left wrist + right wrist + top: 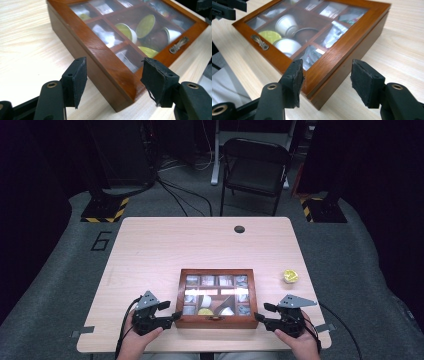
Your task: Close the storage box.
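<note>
L gripper (176,315) sits at the near-left corner of the wooden box (216,321), jaws apart either side of that corner w/ gaps, not gripping. Box lies closed at bench (150,250) front centre. R gripper (257,317) likewise straddles near-right corner, jaws apart, nothing held. Yellow capsule (290,276) further right.

Bare table (165,240) beyond the wooden box (216,321); yellow capsule (290,276) well right of it.

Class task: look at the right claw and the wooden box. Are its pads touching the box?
Apart. In the right gripper view the right claw straddles the near corner of the wooden box, and table shows between the right-hand pad and the box wall.
</note>
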A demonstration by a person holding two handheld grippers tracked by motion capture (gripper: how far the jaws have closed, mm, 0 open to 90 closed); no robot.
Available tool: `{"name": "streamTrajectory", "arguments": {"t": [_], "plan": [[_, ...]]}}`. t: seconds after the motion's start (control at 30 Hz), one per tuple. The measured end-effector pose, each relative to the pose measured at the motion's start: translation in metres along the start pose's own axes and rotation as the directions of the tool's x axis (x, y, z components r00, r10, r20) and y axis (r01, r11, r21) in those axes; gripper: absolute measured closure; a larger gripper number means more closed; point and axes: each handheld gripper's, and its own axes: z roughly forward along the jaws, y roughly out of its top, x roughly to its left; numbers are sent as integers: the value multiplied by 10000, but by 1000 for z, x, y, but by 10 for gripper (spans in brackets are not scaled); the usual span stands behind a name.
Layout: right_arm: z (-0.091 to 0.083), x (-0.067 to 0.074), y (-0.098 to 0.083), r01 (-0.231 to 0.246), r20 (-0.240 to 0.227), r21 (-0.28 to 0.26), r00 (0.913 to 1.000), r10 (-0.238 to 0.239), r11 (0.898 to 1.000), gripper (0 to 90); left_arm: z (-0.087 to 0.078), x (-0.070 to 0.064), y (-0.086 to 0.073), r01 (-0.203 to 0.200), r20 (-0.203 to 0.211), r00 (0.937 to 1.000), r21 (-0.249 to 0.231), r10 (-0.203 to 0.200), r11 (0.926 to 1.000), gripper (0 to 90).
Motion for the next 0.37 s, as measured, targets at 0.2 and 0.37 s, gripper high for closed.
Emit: {"name": "streamTrajectory", "arguments": {"t": [0.2,0.37], "plan": [[-4,-10,-2,-272,426,-71,9987,275,9996,425,-1,8,1,212,-17,9998,-56,-212,9998,365],[-8,-9,-6,-314,-220,-273,9993,308,9991,361,-4,5,-1,155,458,9988,-34,-154,9999,360]]}}
